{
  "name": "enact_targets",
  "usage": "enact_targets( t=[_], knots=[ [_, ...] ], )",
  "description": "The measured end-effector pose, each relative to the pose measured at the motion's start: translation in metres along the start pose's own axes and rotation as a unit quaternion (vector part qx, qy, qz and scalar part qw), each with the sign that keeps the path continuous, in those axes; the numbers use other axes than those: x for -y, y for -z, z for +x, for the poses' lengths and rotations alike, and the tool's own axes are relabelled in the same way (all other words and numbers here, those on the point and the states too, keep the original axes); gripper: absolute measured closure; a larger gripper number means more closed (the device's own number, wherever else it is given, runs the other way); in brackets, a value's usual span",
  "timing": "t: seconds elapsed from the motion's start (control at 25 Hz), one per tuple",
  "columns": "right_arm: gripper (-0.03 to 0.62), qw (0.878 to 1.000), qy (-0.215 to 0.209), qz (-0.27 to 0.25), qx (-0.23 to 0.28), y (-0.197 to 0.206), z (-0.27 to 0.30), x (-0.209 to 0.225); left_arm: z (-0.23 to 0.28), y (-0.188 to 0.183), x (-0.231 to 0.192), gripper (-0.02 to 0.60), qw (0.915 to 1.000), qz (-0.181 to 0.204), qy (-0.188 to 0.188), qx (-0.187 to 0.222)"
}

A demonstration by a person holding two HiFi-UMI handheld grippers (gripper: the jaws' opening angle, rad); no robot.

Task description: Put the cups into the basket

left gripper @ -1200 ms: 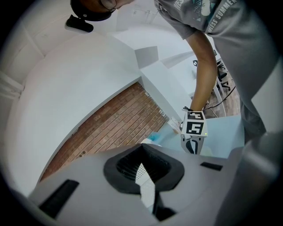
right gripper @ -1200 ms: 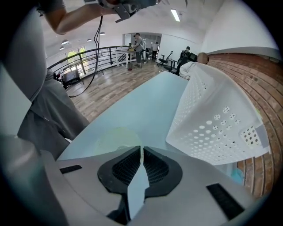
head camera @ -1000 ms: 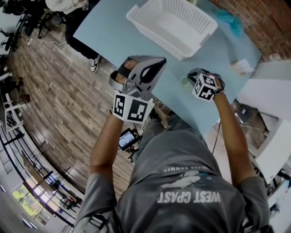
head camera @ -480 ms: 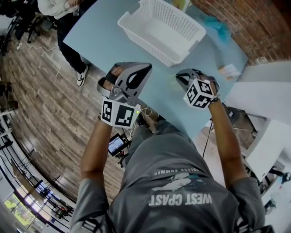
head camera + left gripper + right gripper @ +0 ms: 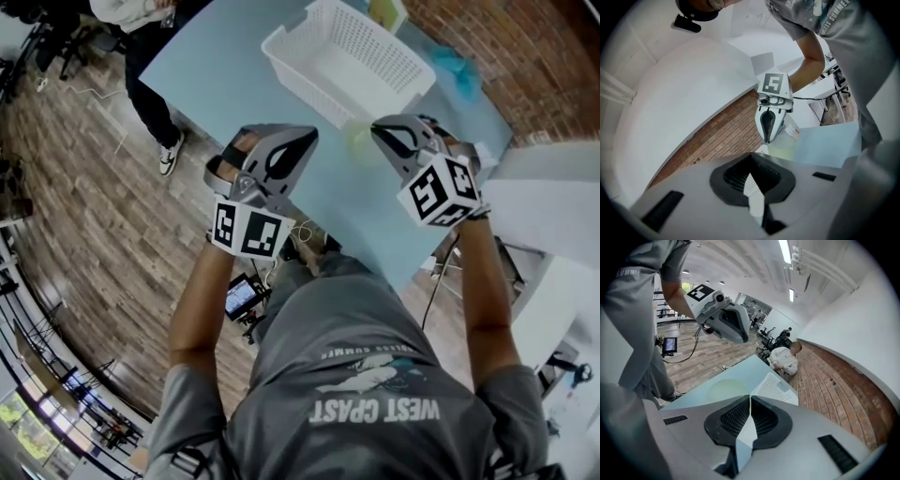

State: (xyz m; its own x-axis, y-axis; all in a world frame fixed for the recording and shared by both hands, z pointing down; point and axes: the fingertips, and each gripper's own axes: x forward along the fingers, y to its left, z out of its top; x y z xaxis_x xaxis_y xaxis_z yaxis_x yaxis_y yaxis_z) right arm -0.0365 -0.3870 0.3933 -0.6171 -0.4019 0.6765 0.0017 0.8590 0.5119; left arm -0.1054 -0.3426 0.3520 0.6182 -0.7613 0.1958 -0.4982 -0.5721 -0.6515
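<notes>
Hovering over the desk (image 5: 234, 66), both sets of fingers clenched, empty; pale green cup (image 5: 359, 142) sits at nine o'clock off right gripper (image 5: 384, 129), nearer than left gripper (image 5: 302, 139); basket (image 5: 314, 86) at twelve.

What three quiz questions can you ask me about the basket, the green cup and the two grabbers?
1. True or false: the white basket has nothing in it.
2. Pick one. The pale green cup stands: A) in the basket; B) on the table, between the left gripper and the right gripper; C) inside the left gripper.
3. Fill the gap: the jaws of both grippers are ____, with nothing in them.

Key: 1 true. 2 B. 3 shut.
</notes>
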Motion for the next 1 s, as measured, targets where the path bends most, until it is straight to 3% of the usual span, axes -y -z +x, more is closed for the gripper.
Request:
enact_targets(
  t=[0.2,0.44,0.76,1.0],
  knots=[
    [0.571,1.000,0.022,0.002,0.000,0.003,0.007,0.041,-0.001,0.005,-0.008,0.584,0.9999,-0.002,-0.011,-0.007],
    [0.571,0.999,-0.001,-0.013,-0.033,0.035,0.043,0.076,0.005,0.013,-0.023,0.584,0.9994,-0.003,-0.026,-0.021],
    [0.571,0.993,-0.084,-0.037,-0.078,0.071,0.117,0.085,0.002,0.041,-0.032,0.584,0.9983,-0.017,-0.031,-0.047],
    [0.571,0.979,-0.161,-0.043,-0.115,0.101,0.176,0.086,0.013,0.065,-0.042,0.584,0.9973,-0.030,-0.030,-0.060]
  ],
)
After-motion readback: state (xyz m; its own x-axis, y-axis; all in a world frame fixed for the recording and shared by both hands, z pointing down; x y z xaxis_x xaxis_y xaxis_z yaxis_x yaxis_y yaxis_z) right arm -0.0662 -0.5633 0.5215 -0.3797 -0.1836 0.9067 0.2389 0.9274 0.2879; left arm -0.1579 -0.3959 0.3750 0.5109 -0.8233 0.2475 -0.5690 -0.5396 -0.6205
